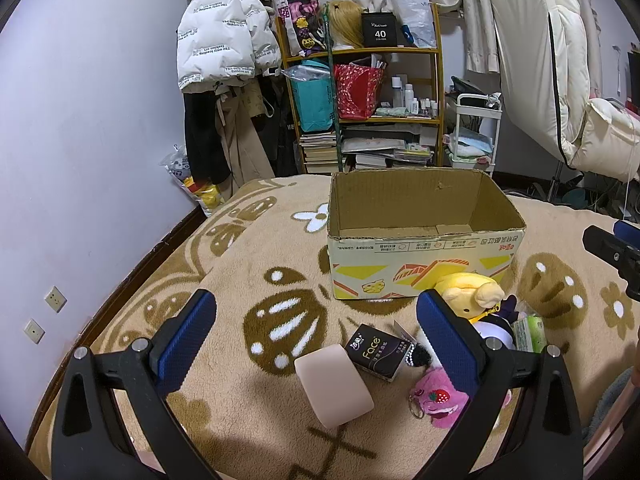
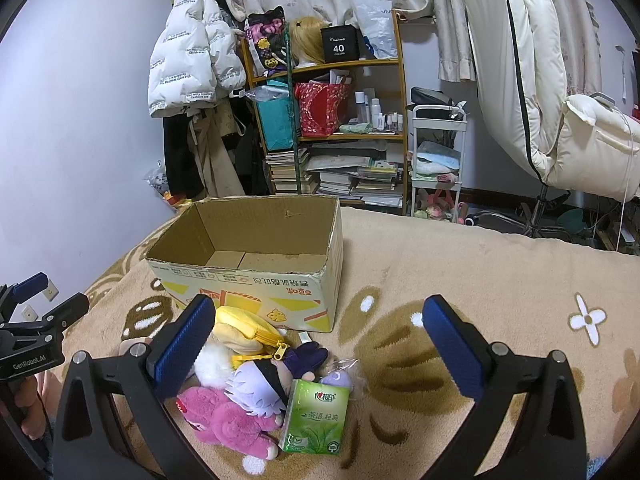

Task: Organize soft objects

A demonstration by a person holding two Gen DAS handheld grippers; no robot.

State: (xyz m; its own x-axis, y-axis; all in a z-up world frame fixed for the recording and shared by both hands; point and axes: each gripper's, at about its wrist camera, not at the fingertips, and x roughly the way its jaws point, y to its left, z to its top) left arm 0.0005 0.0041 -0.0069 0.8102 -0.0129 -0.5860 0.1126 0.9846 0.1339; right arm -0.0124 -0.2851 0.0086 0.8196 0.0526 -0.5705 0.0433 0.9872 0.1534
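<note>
Start of sorting: box point(image 2: 256, 276) empty, toys piled before it. Left gripper point(image 1: 316, 312) and right gripper point(image 2: 318, 316) both released, holding nothing. Next: grasp pink plush point(image 2: 228, 420), likely.

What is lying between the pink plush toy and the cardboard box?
In the right wrist view, a purple-haired doll and a yellow zip plush lie between the pink plush toy and the cardboard box.
</note>
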